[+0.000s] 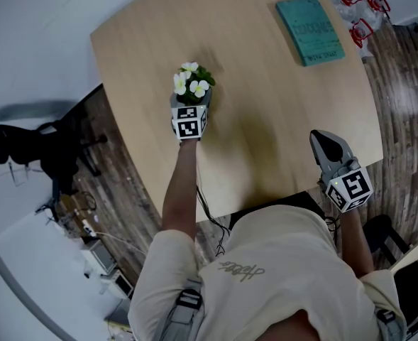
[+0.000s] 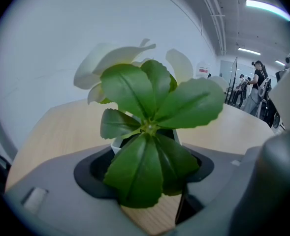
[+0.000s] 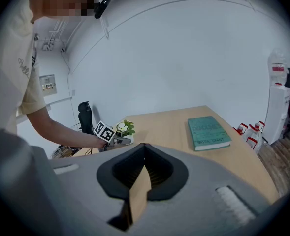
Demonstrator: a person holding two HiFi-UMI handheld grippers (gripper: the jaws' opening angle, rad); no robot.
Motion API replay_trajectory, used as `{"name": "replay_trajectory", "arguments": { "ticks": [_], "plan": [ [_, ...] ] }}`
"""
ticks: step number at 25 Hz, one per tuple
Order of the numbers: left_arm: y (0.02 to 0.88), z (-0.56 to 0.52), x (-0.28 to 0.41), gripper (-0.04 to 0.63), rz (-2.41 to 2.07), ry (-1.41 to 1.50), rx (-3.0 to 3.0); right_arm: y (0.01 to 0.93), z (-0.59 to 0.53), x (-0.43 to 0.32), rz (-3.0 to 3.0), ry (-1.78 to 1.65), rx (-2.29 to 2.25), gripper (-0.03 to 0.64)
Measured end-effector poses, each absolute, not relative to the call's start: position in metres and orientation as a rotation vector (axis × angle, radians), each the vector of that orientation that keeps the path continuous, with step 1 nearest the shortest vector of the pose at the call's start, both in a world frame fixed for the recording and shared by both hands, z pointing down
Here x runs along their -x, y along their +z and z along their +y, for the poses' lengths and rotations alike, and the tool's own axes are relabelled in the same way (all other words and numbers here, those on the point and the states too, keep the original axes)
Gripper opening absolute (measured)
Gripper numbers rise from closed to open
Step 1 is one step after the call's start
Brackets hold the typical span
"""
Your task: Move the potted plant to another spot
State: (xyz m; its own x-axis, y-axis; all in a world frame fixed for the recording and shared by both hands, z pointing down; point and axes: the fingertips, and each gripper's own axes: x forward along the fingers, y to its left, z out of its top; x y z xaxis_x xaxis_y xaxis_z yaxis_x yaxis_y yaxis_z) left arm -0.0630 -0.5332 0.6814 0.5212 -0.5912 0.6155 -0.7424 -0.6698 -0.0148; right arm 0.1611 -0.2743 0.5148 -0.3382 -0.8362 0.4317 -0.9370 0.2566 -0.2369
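The potted plant, with white flowers and green leaves in a small white pot, stands upright on the left part of the wooden table. My left gripper reaches in from the near side with its jaws on either side of the pot. In the left gripper view the plant fills the middle and the left gripper has its dark pads close beside the pot; I see no press, and leaves cover the pot's sides. My right gripper rests at the table's near right edge, shut and empty.
A teal book lies flat at the table's far right. Red-capped bottles stand on the floor beyond that corner. A black office chair is left of the table. The person's torso is at the near edge.
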Motion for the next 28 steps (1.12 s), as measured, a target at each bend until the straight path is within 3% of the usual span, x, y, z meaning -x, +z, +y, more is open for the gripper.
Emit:
{"name": "replay_trajectory", "arguments": {
  "ticks": [28],
  "plan": [
    [0.566, -0.441, 0.11, 0.362, -1.358, 0.79, -2.505, 0.486, -0.263, -0.132, -2.533, 0.552, -1.548, 0.003]
  ]
}}
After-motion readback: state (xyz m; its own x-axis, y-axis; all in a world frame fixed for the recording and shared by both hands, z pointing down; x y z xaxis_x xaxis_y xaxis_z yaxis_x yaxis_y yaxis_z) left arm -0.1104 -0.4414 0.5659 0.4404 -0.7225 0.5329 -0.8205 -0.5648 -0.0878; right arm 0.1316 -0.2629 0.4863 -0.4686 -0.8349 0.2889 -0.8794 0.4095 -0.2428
